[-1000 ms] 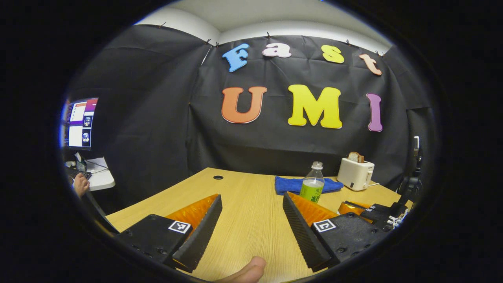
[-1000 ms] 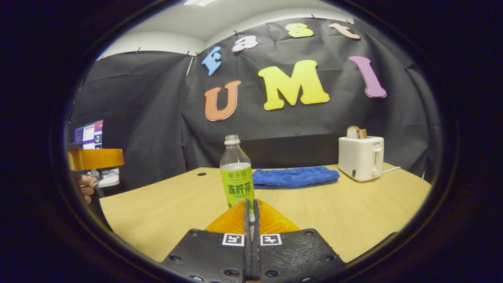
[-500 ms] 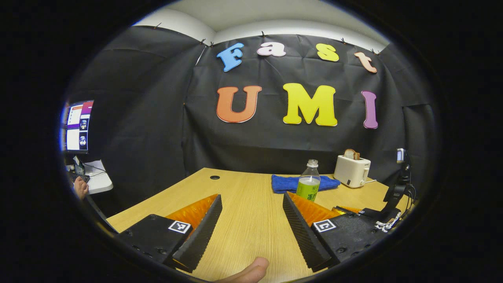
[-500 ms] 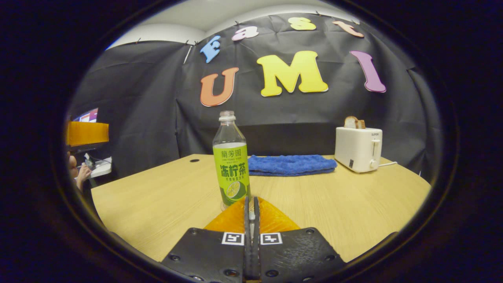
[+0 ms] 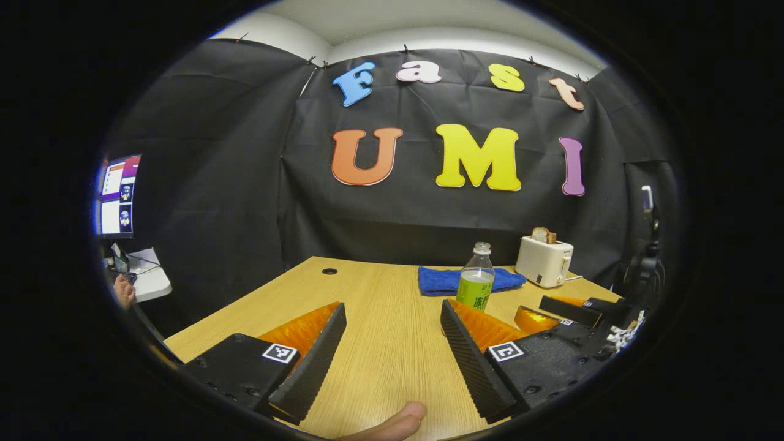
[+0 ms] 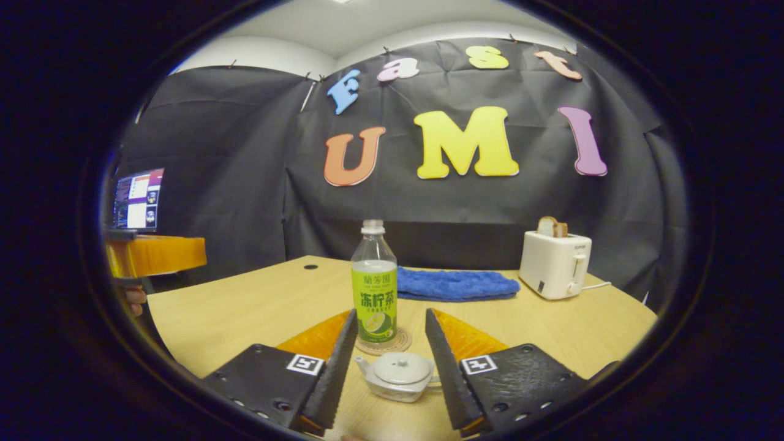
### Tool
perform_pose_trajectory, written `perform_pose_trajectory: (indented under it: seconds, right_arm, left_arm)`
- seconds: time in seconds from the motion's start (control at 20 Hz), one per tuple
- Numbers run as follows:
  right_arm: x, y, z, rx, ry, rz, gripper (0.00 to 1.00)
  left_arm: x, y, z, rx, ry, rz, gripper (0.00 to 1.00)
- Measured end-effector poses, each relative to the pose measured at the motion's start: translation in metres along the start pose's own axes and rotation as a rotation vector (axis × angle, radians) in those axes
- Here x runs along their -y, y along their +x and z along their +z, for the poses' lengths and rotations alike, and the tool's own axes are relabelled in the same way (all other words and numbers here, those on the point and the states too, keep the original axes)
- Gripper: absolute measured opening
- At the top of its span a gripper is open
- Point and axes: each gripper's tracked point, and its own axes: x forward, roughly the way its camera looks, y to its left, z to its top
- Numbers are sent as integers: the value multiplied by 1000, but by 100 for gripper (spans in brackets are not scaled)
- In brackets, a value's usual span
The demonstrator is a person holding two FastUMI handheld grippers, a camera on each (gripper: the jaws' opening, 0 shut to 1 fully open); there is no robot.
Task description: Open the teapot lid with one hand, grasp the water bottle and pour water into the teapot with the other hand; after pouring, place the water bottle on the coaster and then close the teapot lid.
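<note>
A clear water bottle with a green label and no visible cap stands upright on a round coaster. Just in front of it sits a small grey teapot with its lid on. My right gripper is open, one finger on either side of the teapot and slightly above it, touching nothing. In the left gripper view my left gripper is open over bare table, with the bottle farther off to its right. The right gripper shows beside that bottle.
A white toaster holding bread stands at the back right, and a folded blue cloth lies behind the bottle. The wooden table has a cable hole at the back. A monitor stands off to the left. A fingertip shows at the bottom.
My right gripper has gone from shut to open and its view has shifted, bringing the teapot and coaster into sight. The left gripper stayed open and barely moved.
</note>
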Motion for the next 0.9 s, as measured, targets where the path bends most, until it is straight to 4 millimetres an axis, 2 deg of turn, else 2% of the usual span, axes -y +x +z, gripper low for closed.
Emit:
perform_pose_trajectory:
  seconds: [0.05,0.1,0.2,0.45,0.6,0.7,0.9]
  right_arm:
    - [-1,-8,9,11,4,9,74]
    - [-1,-16,17,23,15,8,88]
    - [4,-33,37,50,38,-11,96]
    - [26,-77,83,118,31,-21,97]
    - [69,-104,102,160,17,-113,95]
    - [97,-121,105,161,28,-169,94]
    - [145,-145,97,147,31,-233,96]
  left_arm:
    - [1,-1,-1,-5,6,-4,97]
    - [2,-3,-1,-9,12,-8,97]
    - [4,-8,5,4,34,-11,98]
    - [2,-20,21,47,93,64,97]
    - [9,-28,28,65,58,67,97]
    - [20,-31,25,52,30,41,97]
    - [35,-31,20,46,63,21,97]
